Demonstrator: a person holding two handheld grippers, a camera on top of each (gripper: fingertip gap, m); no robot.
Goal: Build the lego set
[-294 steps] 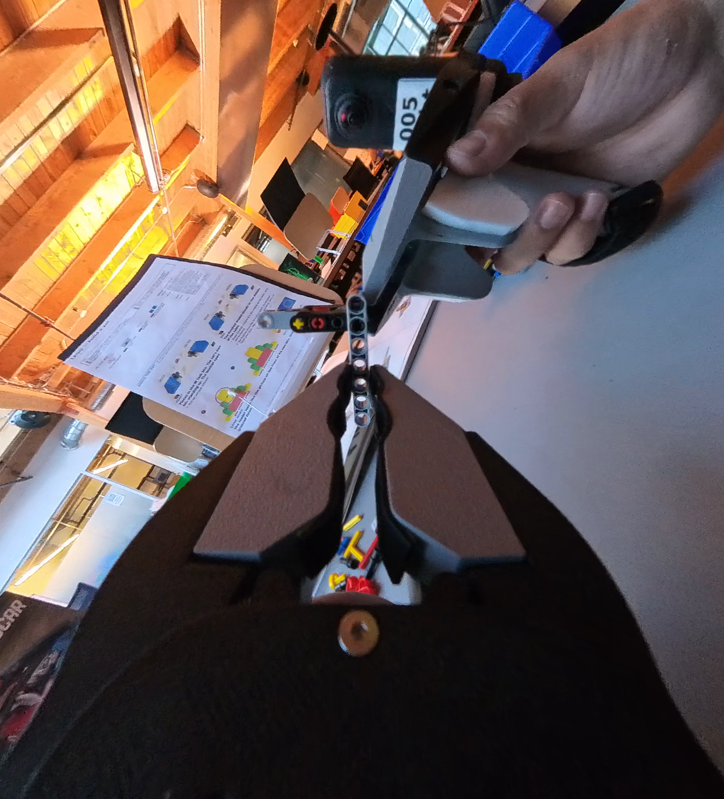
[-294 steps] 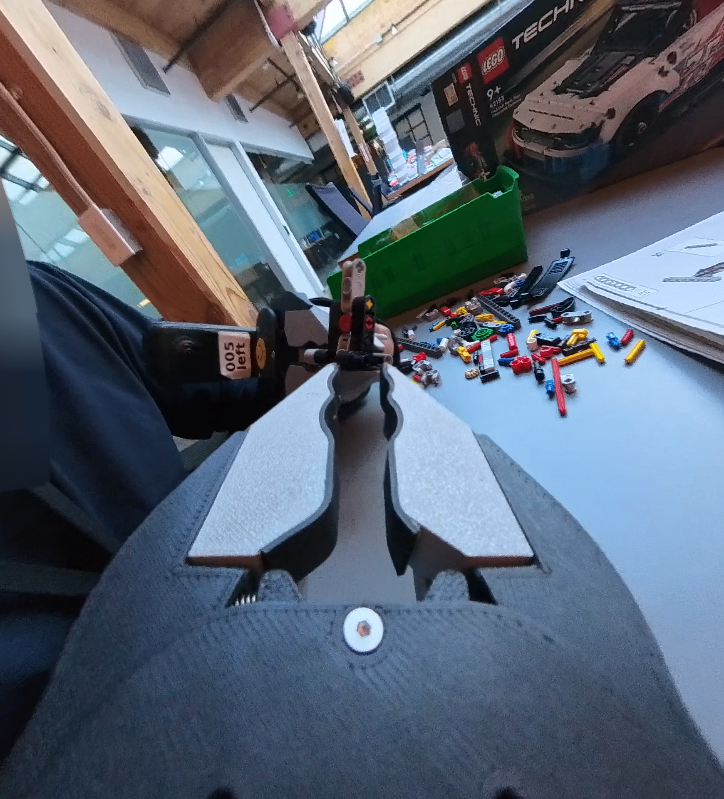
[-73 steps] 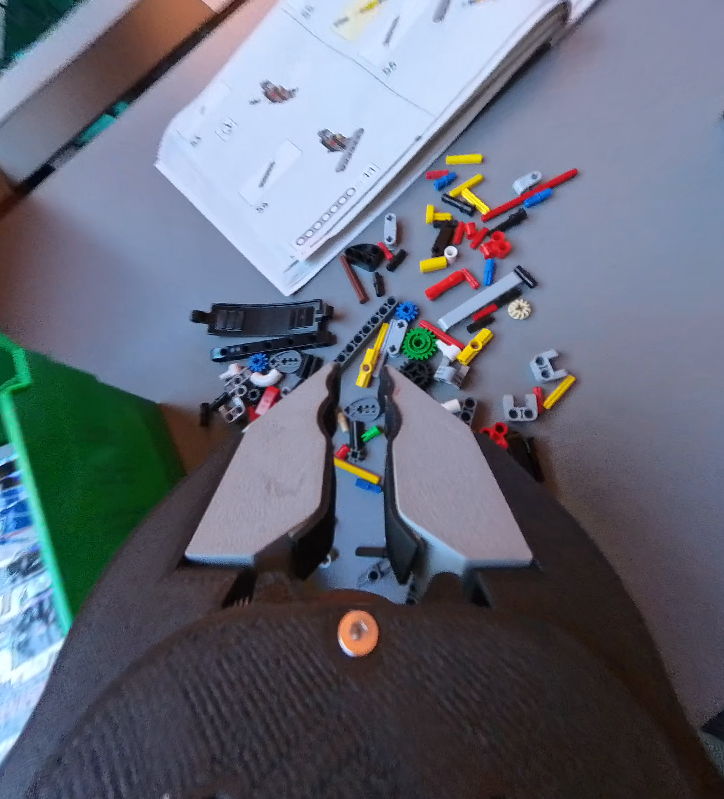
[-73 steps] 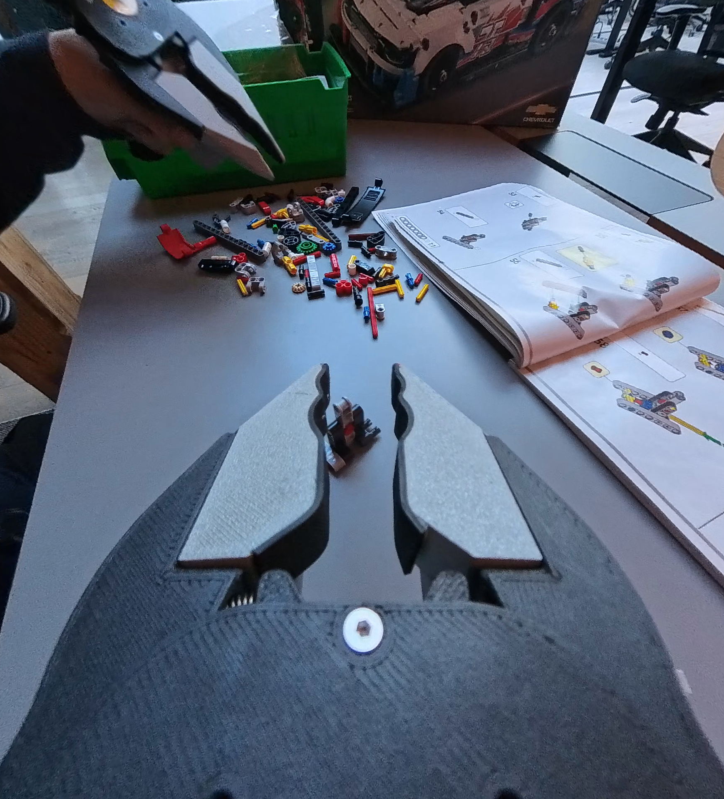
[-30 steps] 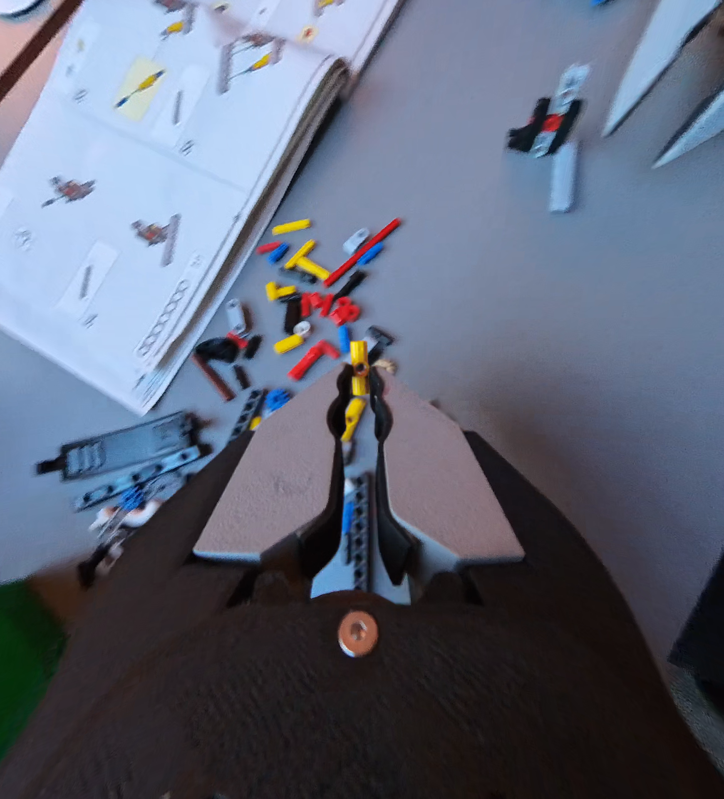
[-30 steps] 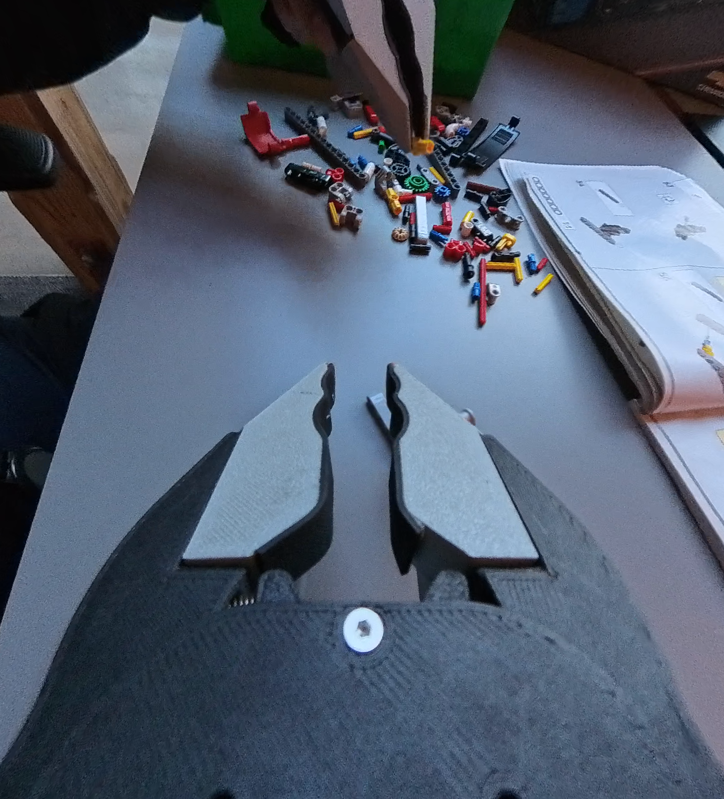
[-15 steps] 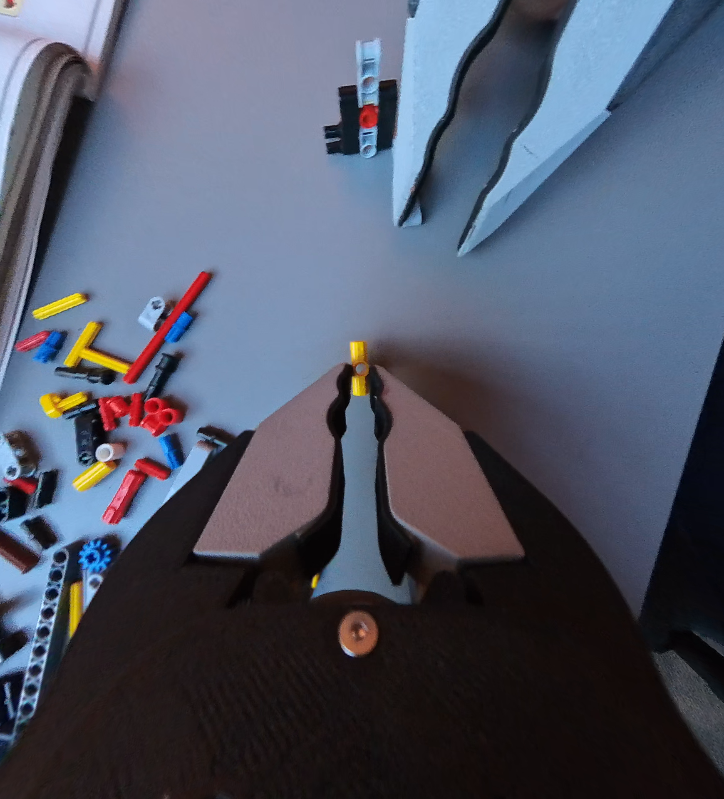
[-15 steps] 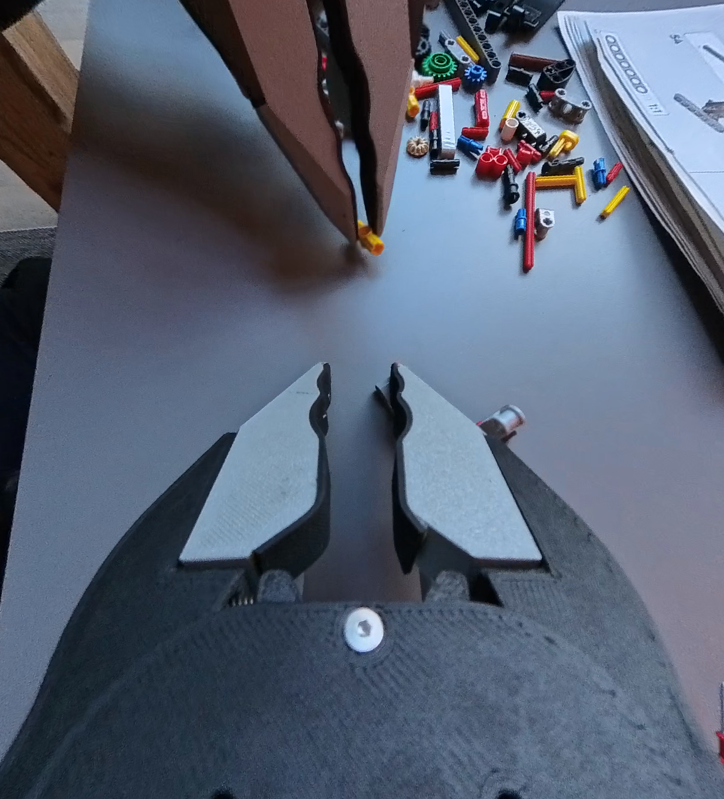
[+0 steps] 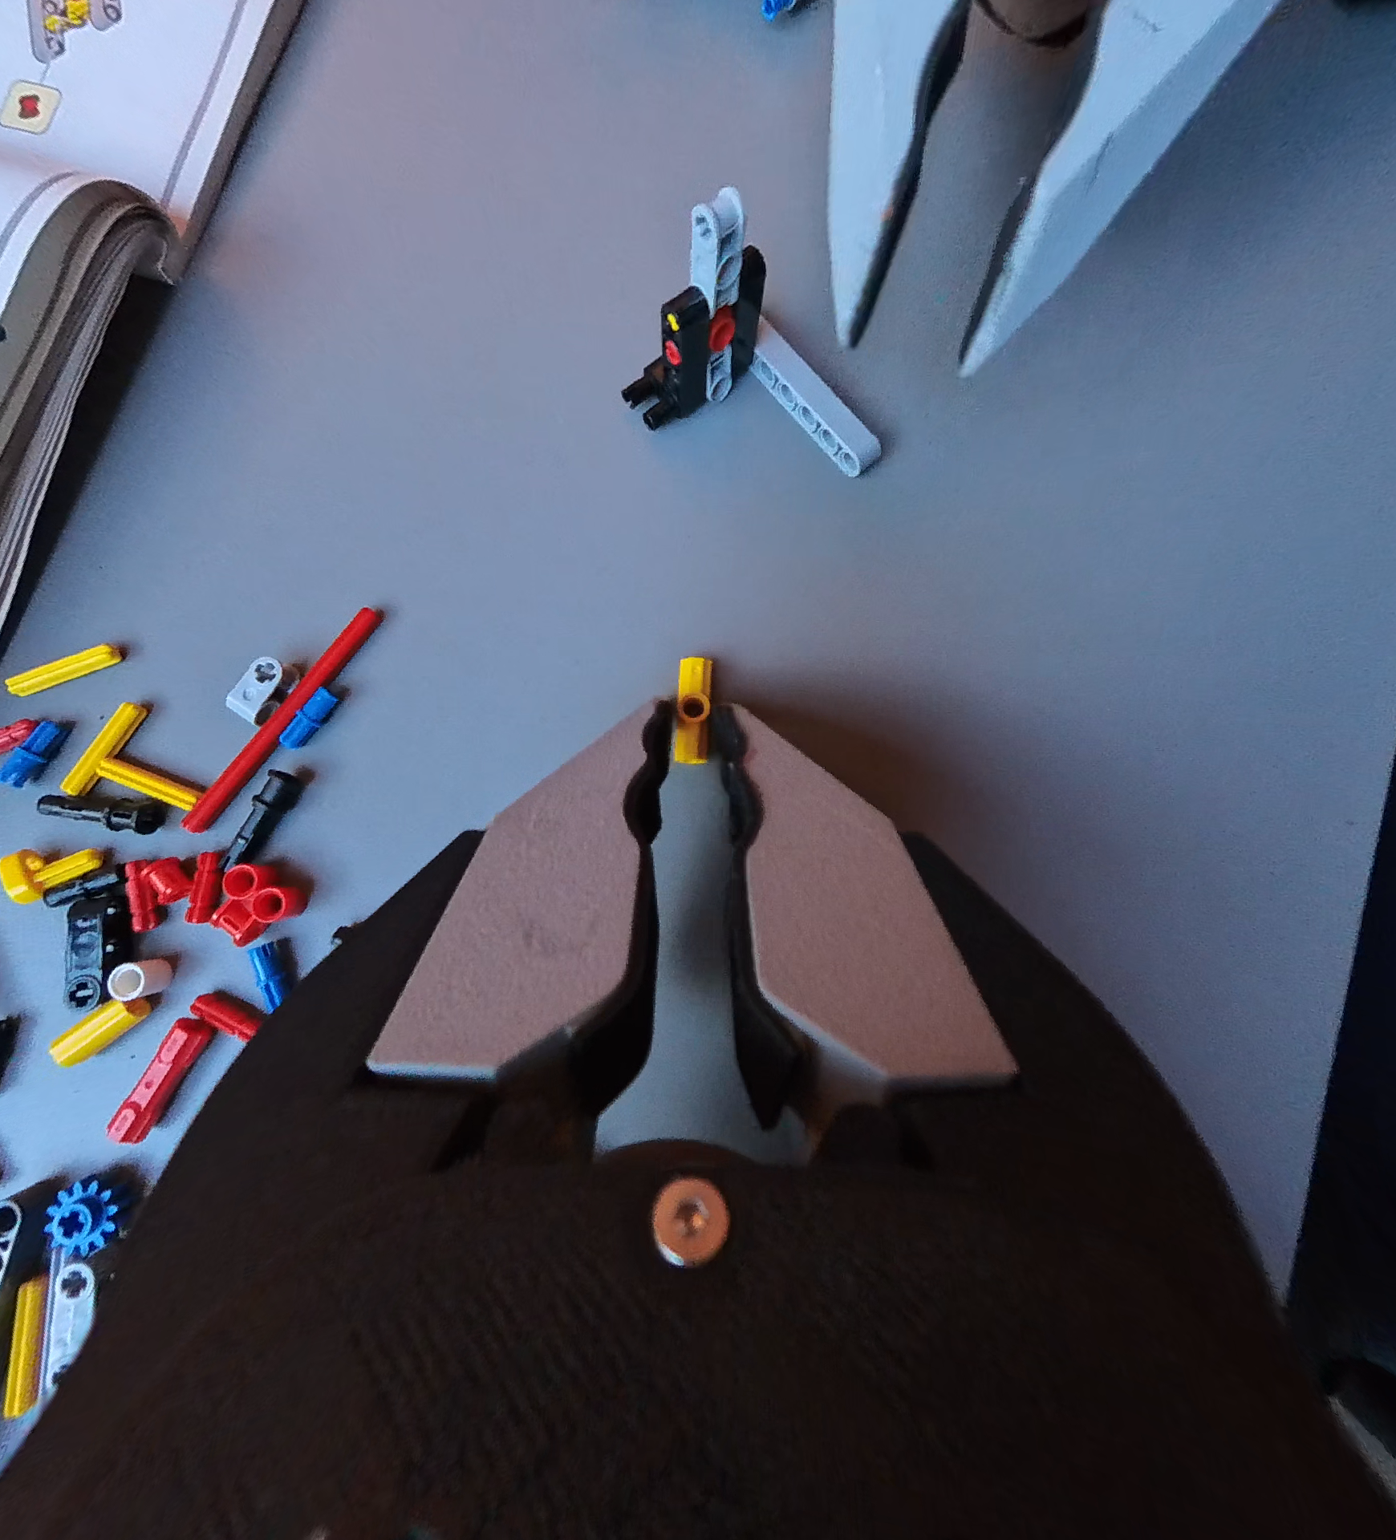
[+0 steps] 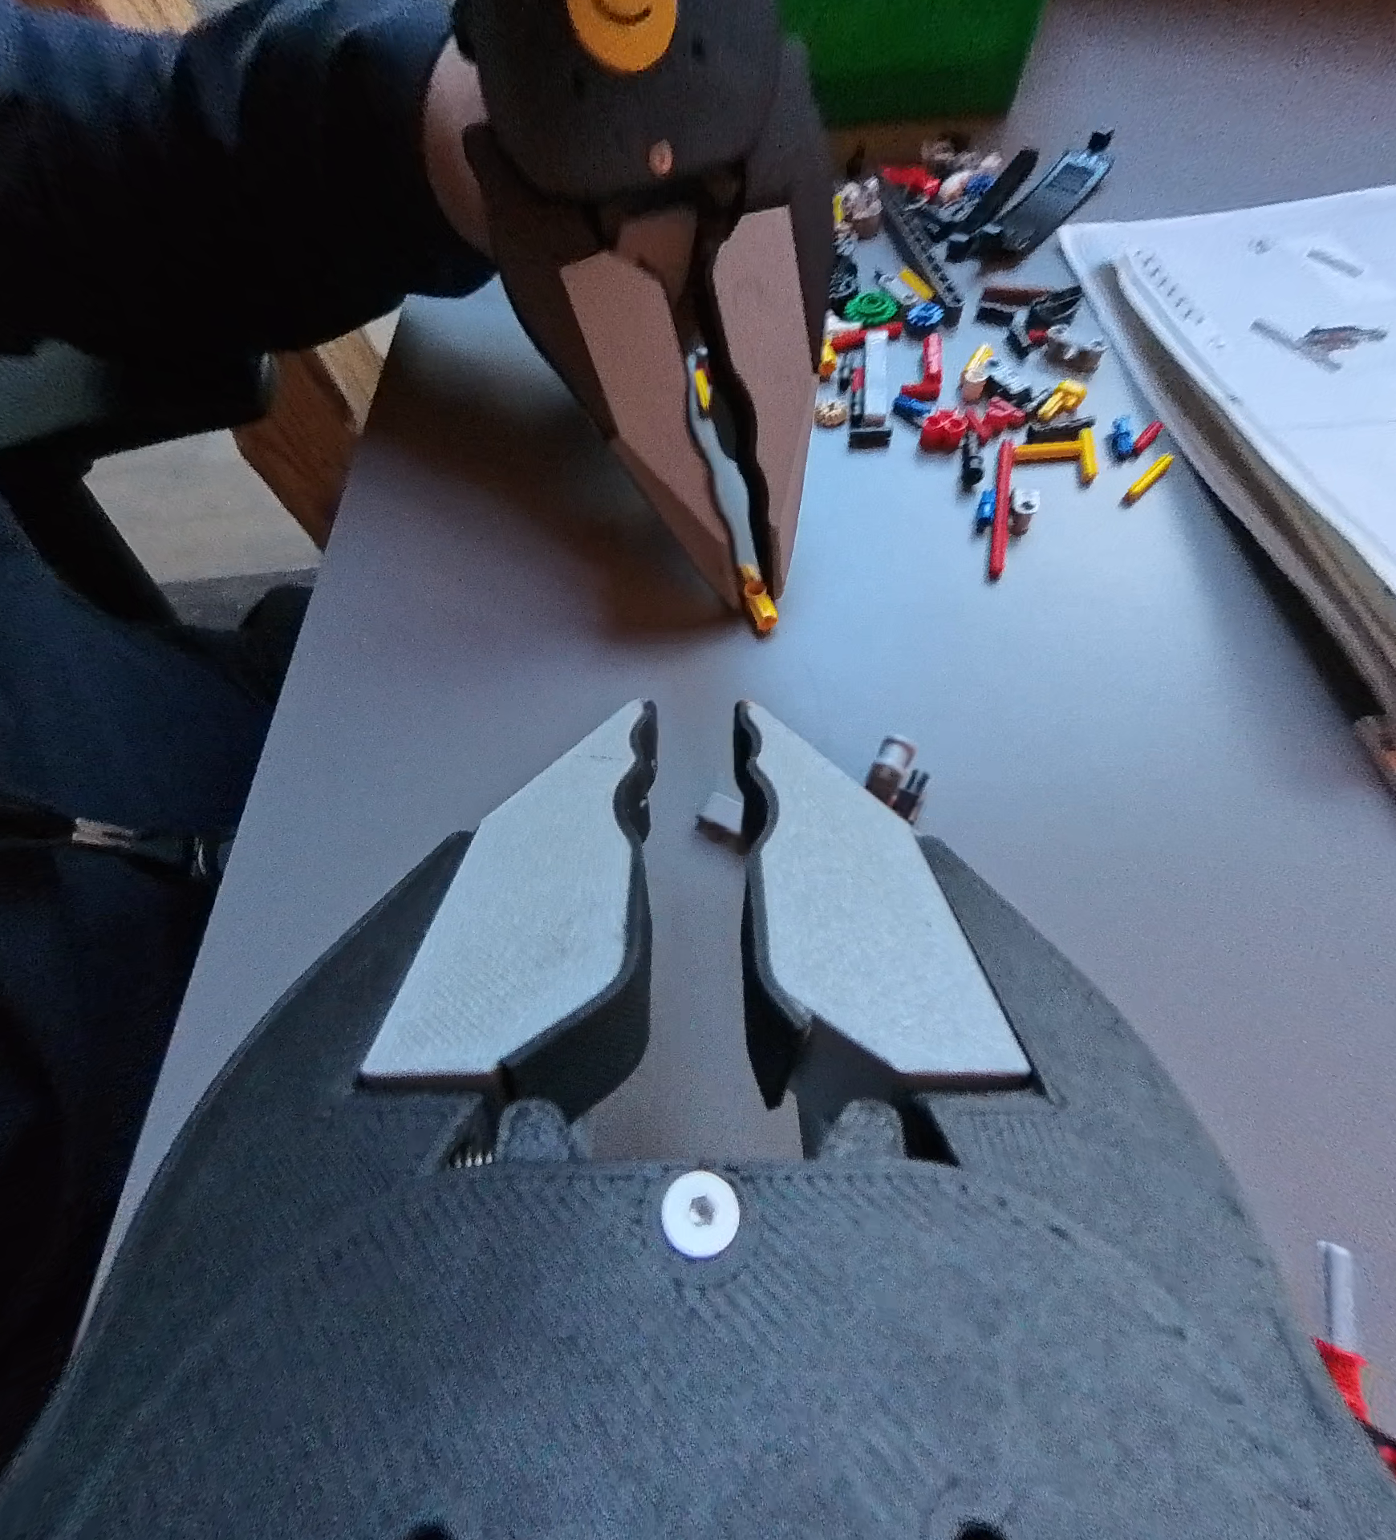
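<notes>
Yellow plastic shows at the tip of the left tool: a short pin with a round hole through its middle, clenched between the brown fingers, one end poking past the tips. From the right wrist view the pin hangs at or just above the grey matte surface; contact cannot be told.

The right tool has its grey textured fingers released, with bare surface in the gap between their wavy black edges. A small assembly of black, pale grey and red studded beams lies just beside it; in the right wrist view the right finger hides most of it, leaving a grey end in the gap and a bit outside.

Loose pieces, rods, pins and connectors in red, yellow, blue and black, are scattered to the left of the left tool, some cut off by its dark body. A thick open booklet runs off frame. A green bin is blurred at the far edge. A dark sleeve fills the upper left of the right wrist view.
</notes>
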